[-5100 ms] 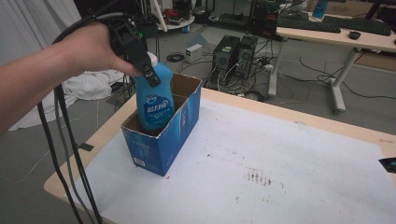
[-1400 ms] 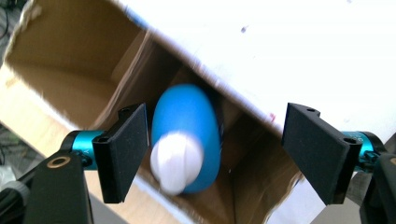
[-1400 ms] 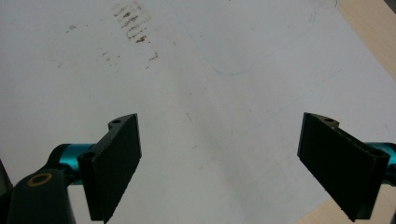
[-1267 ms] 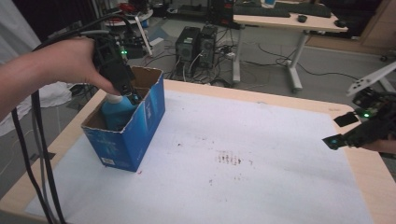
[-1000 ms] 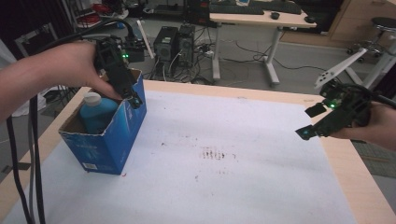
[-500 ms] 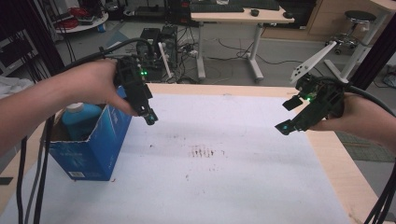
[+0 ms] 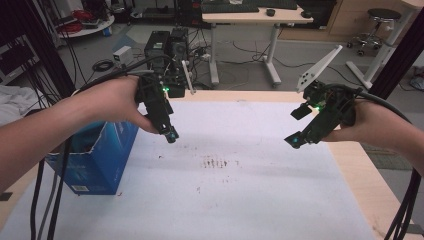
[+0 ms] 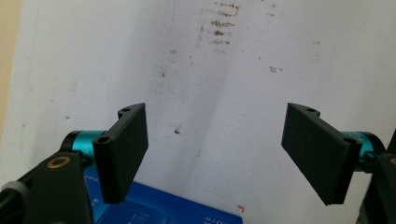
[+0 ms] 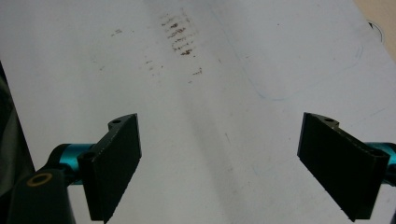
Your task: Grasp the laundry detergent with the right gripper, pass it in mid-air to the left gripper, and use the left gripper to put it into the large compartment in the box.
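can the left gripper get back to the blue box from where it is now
Probably yes. The left gripper hangs open over the white table cover right beside the blue box, with nothing between its jaws. Nothing lies between gripper and box, though the person's forearm crosses over the box top.

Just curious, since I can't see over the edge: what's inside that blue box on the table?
The blue box is open-topped, but the left forearm crosses over it. The bit of interior that shows is dark, with a hint of blue; what it holds cannot be made out.
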A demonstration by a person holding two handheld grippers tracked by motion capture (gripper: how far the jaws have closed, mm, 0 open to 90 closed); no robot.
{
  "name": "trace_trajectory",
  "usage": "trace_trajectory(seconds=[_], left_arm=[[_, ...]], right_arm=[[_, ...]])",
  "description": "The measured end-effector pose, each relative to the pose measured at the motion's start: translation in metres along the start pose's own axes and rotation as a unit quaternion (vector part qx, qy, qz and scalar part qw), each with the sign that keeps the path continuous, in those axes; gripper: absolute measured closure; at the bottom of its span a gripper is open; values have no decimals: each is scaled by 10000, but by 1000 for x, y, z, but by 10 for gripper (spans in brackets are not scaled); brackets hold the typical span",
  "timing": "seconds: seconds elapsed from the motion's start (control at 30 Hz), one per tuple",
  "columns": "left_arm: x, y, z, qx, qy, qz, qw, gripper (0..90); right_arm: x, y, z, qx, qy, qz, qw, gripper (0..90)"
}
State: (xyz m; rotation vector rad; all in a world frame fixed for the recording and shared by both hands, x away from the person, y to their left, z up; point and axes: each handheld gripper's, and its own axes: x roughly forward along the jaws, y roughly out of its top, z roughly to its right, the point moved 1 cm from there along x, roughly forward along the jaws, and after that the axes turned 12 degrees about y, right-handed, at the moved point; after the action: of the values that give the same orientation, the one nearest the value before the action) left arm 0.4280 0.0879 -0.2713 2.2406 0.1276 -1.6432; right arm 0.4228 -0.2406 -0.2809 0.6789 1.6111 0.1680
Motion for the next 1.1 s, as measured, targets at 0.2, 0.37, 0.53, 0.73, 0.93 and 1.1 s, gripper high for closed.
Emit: trace_trajectory(seconds=[0.2,0.37,0.53,0.73,0.93,1.1], left_arm=[[0,-1,0,-15,34,-19,10000,230],[0,-1,1,5,23,-26,10000,230],[3,-3,2,-3,-26,-27,10000,230],[4,-5,3,-16,-41,-19,10000,231],[4,-7,2,-12,-57,-30,10000,230],[6,-9,2,-48,-76,-27,10000,230]], right_arm=[[0,-1,-1,8,10,-21,10000,131],[-1,-1,-1,36,15,-38,10000,131],[0,-1,-1,18,12,-38,10000,131],[2,1,-1,12,33,-71,10000,131],[3,2,-1,26,34,-63,10000,131],[3,2,-2,19,28,-96,9999,131]])
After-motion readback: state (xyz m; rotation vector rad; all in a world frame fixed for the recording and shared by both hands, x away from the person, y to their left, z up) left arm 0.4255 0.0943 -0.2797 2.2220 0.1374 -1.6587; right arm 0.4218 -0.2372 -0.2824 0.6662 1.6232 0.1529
